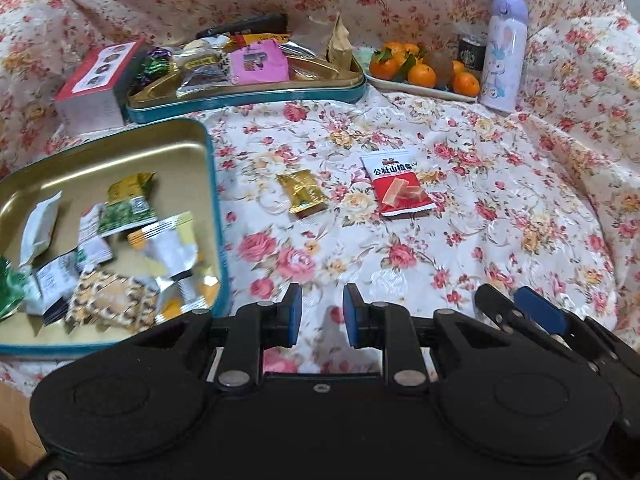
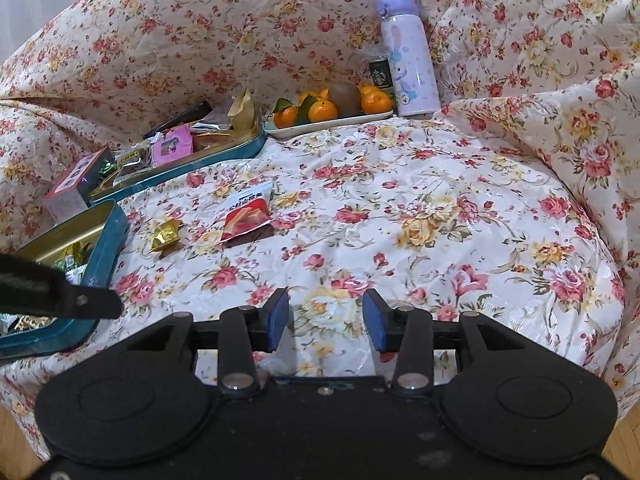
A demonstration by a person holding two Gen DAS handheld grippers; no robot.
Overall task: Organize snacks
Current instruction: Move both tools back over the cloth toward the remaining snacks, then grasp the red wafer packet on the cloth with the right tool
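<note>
A glossy cloth printed with pink and yellow roses (image 2: 400, 208) covers the whole surface and rises in folds behind and to the right; whether a counter or a seat lies under it cannot be told. Bare wooden floor (image 2: 628, 432) shows at the lower corners.

The left tongs (image 1: 318, 316) stand open with nothing between their blue pads, low over the cloth. The right tongs (image 2: 326, 322) are likewise open and empty, just beside the left pair.

Two snacks lie loose on the cloth: a red-and-white packet with Chinese lettering (image 1: 396, 186) and, near its left, a small gold foil-wrapped sweet (image 1: 303, 193). To their left sits a teal-walled, gold-lined rectangular tin (image 1: 212, 184) holding a heap of mixed wrapped snacks (image 1: 112, 256). Behind it a second shallow teal tin (image 1: 256, 98) carries more packets, one of them pink (image 1: 260, 62), with a red-topped box (image 1: 94, 84) at its left.

Farther right, a pale tray (image 1: 404, 86) bears tangerines (image 1: 422, 74), next to a dark can (image 1: 471, 53) and an upright lavender flask with a rabbit picture (image 1: 502, 52).
</note>
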